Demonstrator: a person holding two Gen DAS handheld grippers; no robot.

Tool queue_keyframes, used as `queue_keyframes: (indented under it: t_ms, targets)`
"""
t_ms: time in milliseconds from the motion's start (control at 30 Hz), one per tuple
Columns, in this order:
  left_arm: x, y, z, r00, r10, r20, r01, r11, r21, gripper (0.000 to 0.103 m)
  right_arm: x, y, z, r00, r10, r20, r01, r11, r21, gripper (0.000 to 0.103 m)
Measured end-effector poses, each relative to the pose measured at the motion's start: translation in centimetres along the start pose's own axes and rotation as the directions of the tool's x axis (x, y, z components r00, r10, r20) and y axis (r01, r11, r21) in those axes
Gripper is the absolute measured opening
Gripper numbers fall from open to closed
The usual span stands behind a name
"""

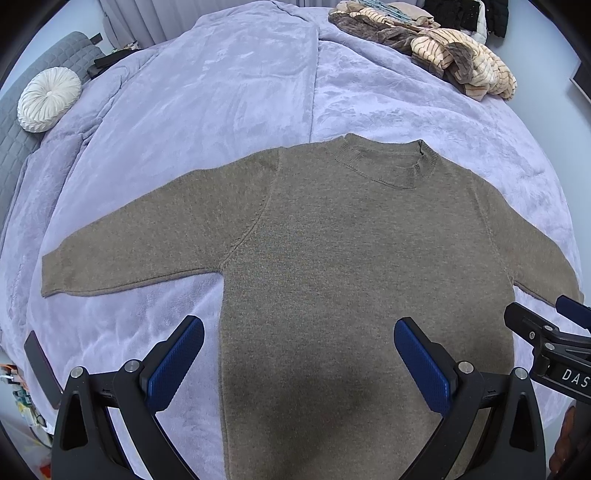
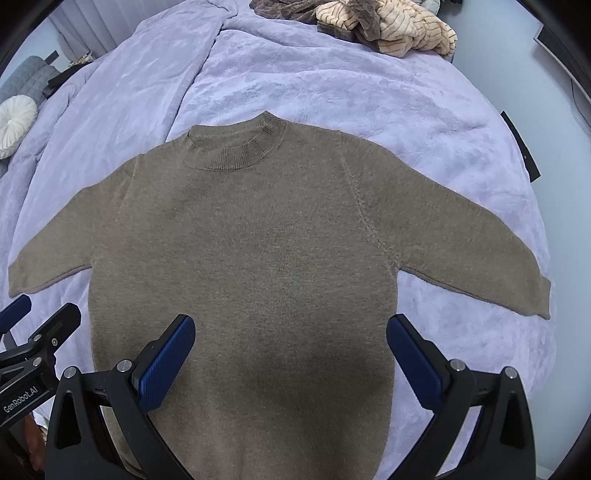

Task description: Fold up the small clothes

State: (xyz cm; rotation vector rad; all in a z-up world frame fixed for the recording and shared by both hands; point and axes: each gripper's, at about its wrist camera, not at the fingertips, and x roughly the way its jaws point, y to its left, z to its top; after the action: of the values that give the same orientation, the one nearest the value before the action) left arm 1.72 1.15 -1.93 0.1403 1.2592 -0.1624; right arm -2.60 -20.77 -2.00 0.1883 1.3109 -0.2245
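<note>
A small brown knit sweater (image 1: 332,251) lies flat, front up, on a lavender plush blanket (image 1: 221,92), collar away from me and both sleeves spread sideways. It also shows in the right wrist view (image 2: 258,240). My left gripper (image 1: 299,350) is open and empty, held above the sweater's lower body toward its left side. My right gripper (image 2: 291,347) is open and empty above the lower body toward the right side. Each gripper shows at the edge of the other's view, the right one (image 1: 554,332) and the left one (image 2: 33,332). The sweater's hem is hidden below the frames.
A heap of beige and brown striped fuzzy clothes (image 1: 443,48) lies at the bed's far right, also in the right wrist view (image 2: 388,26). A round white cushion (image 1: 48,99) rests on a grey chair at the far left. A dark phone (image 1: 42,369) lies at the bed's left edge.
</note>
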Motion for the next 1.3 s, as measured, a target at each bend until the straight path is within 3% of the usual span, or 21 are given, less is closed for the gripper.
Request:
queue_keyframes:
  t_ms: [667,1300]
  targets:
    - [4.8,0.2,1.6,0.999,0.011,-0.045,-0.012,1.0,-0.028,0.103,4.7,0.8,1.8,0.999,-0.008,-0.049,0.008,1.0,-0.008,0.103]
    - [7.3,2.2,1.4,0.997,-0.022,-0.069,0.016,0.996,-0.084,0.103,5.9,0.8,1.9,0.998,-0.011,-0.057,0.01,1.0,-0.016,0.103]
